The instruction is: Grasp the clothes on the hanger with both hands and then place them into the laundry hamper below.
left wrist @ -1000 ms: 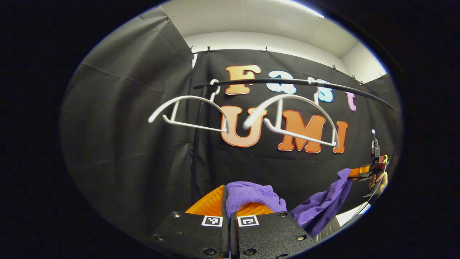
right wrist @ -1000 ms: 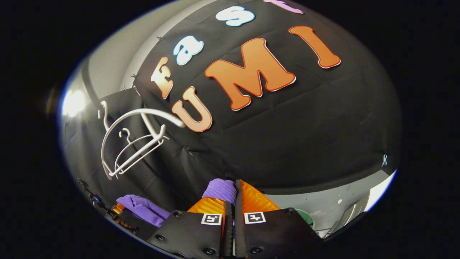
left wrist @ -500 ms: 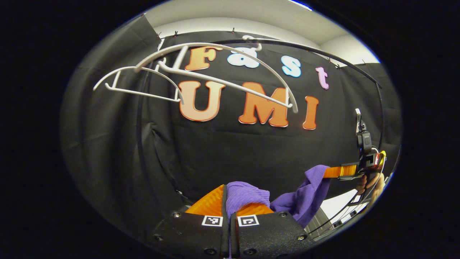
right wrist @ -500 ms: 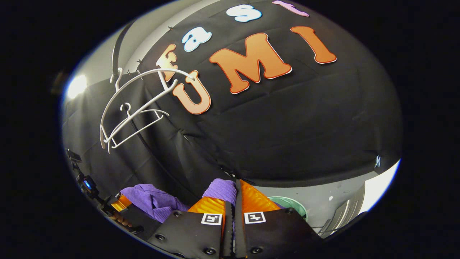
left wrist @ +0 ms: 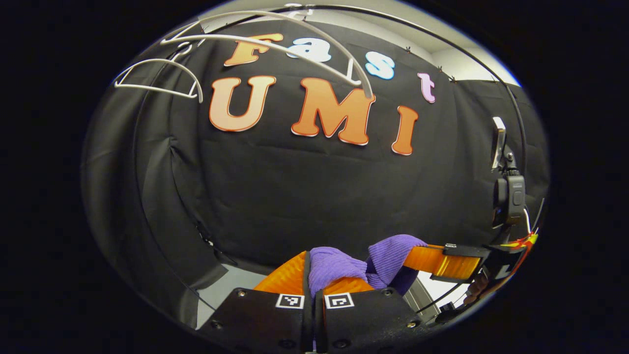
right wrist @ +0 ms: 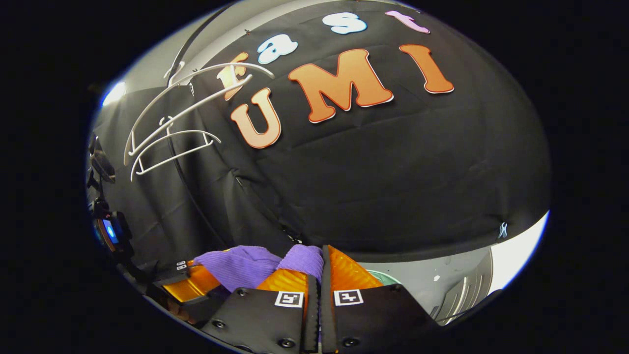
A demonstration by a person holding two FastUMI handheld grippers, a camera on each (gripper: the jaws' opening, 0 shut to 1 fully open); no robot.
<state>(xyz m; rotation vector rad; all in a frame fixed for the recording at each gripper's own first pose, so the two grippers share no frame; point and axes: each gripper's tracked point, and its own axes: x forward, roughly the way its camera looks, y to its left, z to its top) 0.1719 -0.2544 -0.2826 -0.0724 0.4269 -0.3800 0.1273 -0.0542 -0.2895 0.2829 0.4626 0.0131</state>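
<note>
Evidently both grippers (left wrist: 313, 268) (right wrist: 317, 265) clamped on purple garment (left wrist: 388, 250), perhaps above hamper (right wrist: 381, 276).

- The purple knit garment (left wrist: 339, 263) is bunched into folds, off the hangers and pinched at two spots by orange fingers.
- Two bare white hangers (left wrist: 275, 46) hang on the black rail.
- A green hamper rim (right wrist: 381, 276) peeks out low.
</note>
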